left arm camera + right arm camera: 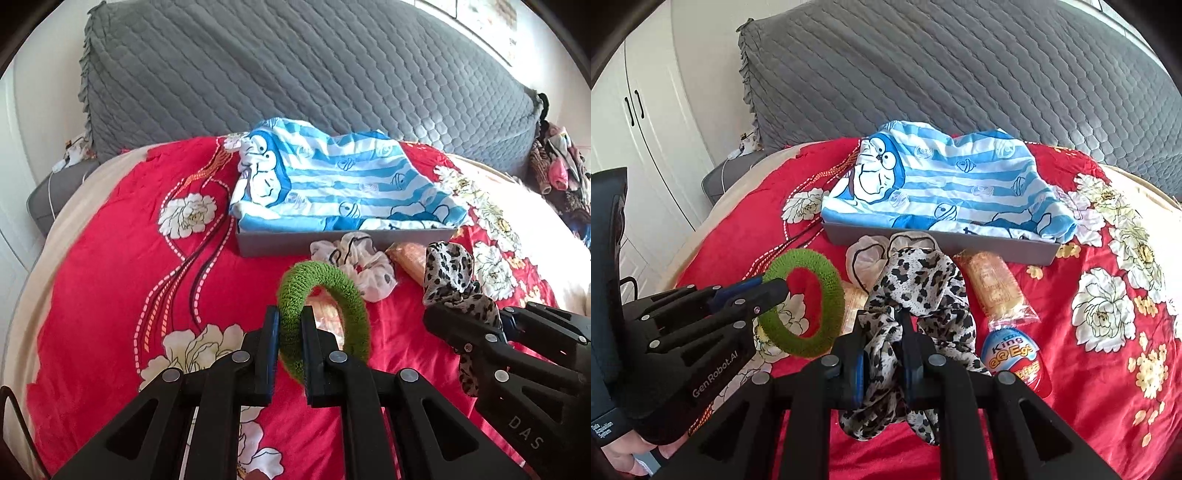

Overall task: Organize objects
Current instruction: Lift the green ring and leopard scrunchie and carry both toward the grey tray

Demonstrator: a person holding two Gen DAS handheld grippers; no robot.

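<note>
On a bed spread with a red floral bedcover (110,258), I hold two hair ties aloft at once: my left tool (289,317) is clamped on the rim of a fuzzy green ring-shaped scrunchie (325,291), which stands upright off the bed, while my right tool (882,325) pinches a bunch of a leopard-print chiffon scrunchie (923,291), its loose folds drooping below the jaws. Behind them sits a shallow grey rectangular tray (332,242), filled by a crumpled blue-and-white striped cartoon cloth (332,177) that spills over its edges. By my reckoning the sorting is barely under way: no hair tie is seen in the tray, and three more things still lie on the bedcover just in front of it, namely a white dotted sheer scrunchie (364,266), an orange snack bar in clear wrapper (997,288) and a red-and-blue foil egg labelled King Egg (1019,358). Where each item is meant to go I cannot tell. The cloth hides the tray's inside, so what else it holds is unknown; the leopard fabric covers part of the white scrunchie in the right view, and a pale packet beneath the green ring is too obscured to identify.
</note>
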